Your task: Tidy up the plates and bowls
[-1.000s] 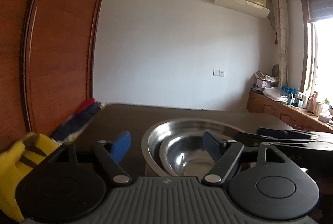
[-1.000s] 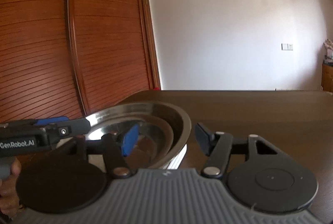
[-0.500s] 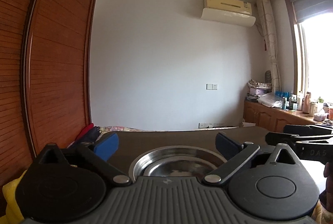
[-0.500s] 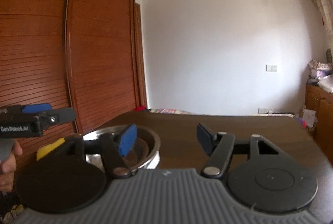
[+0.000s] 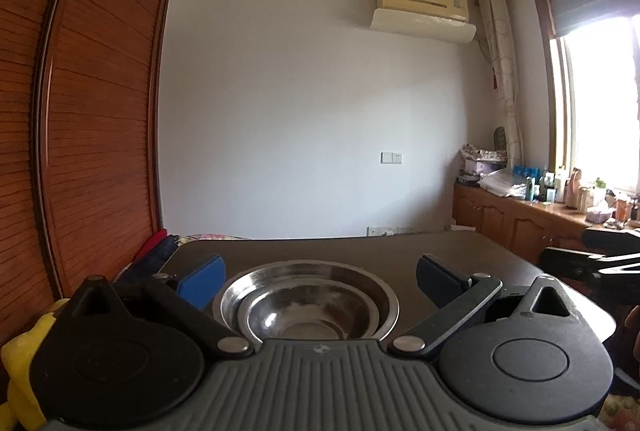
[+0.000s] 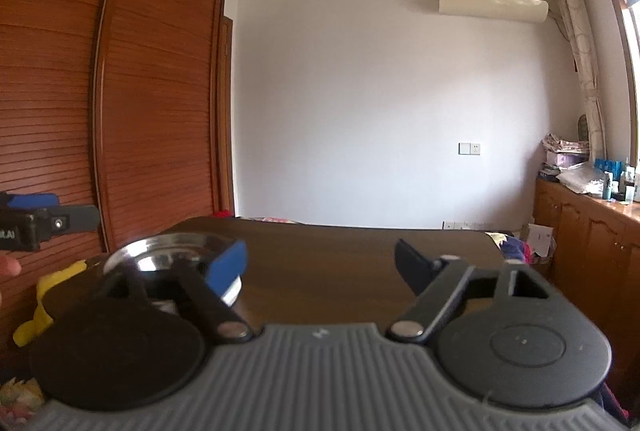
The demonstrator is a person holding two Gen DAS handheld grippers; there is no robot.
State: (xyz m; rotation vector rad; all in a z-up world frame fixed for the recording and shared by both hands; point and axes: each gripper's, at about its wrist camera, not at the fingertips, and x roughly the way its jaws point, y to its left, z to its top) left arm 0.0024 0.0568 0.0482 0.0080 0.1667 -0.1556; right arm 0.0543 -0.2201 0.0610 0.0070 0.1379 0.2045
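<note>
A stack of nested steel bowls [image 5: 308,305] sits on the dark wooden table [image 5: 360,251]. In the left wrist view it lies low between the fingers of my left gripper [image 5: 318,277], which is open and empty, pulled back from the bowls. In the right wrist view the bowls [image 6: 168,257] stand at the left, partly hidden behind my left finger. My right gripper [image 6: 320,265] is open and empty over bare table to the right of the bowls. The left gripper's tip [image 6: 48,223] shows at the left edge.
A wooden wardrobe [image 6: 120,111] stands at the left. A yellow object [image 5: 24,363] lies beside the table's left side. A cabinet with clutter [image 5: 540,207] runs under the window at right. The right gripper's body [image 5: 600,263] shows at the right edge.
Both grippers have drawn back and up from the bowls. The left gripper's fingers have opened wider. The bowls stay on the table.
</note>
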